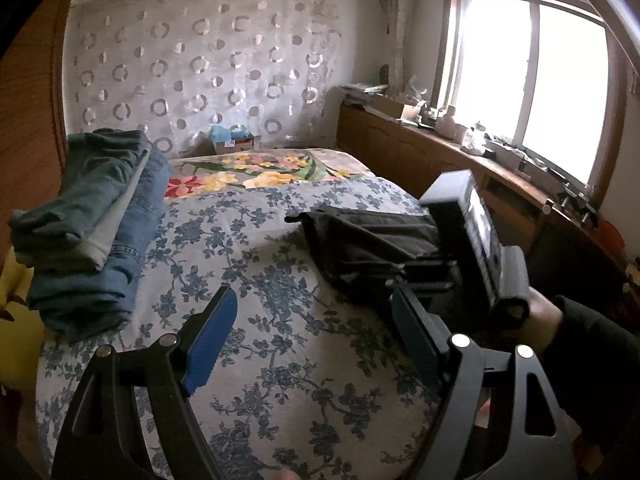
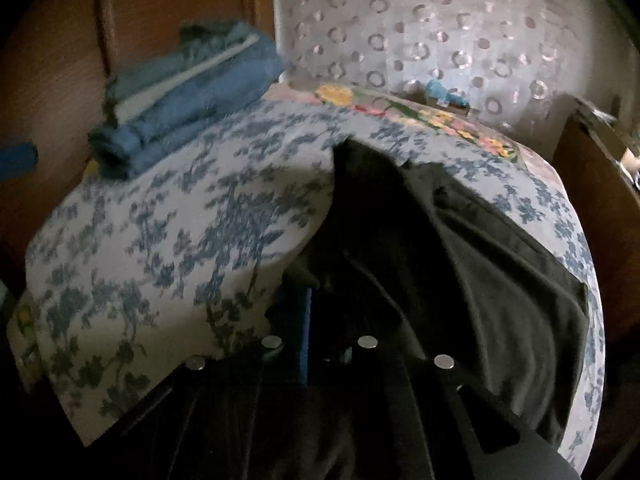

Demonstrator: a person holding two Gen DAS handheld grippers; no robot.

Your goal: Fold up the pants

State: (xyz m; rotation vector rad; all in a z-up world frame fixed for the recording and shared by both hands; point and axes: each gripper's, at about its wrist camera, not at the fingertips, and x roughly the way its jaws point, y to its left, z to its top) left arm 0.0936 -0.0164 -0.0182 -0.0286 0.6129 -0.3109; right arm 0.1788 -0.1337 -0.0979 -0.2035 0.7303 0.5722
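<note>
Folded black pants [image 1: 372, 240] lie on the right side of the bed; they also show in the right wrist view [image 2: 460, 240]. My left gripper [image 1: 316, 320] is open and empty above the blue-flowered bedspread [image 1: 248, 248], left of the pants. My right gripper [image 2: 320, 304] is shut on the near edge of the black pants, with its blue pad [image 2: 307, 320] against the cloth. In the left wrist view the right gripper's body [image 1: 480, 240] sits at the pants' right end.
A stack of folded jeans [image 1: 92, 224] lies at the bed's left edge, also in the right wrist view [image 2: 188, 92]. A wooden cabinet [image 1: 460, 160] with clutter runs under the window on the right. A small box [image 1: 234, 140] sits by the far wall.
</note>
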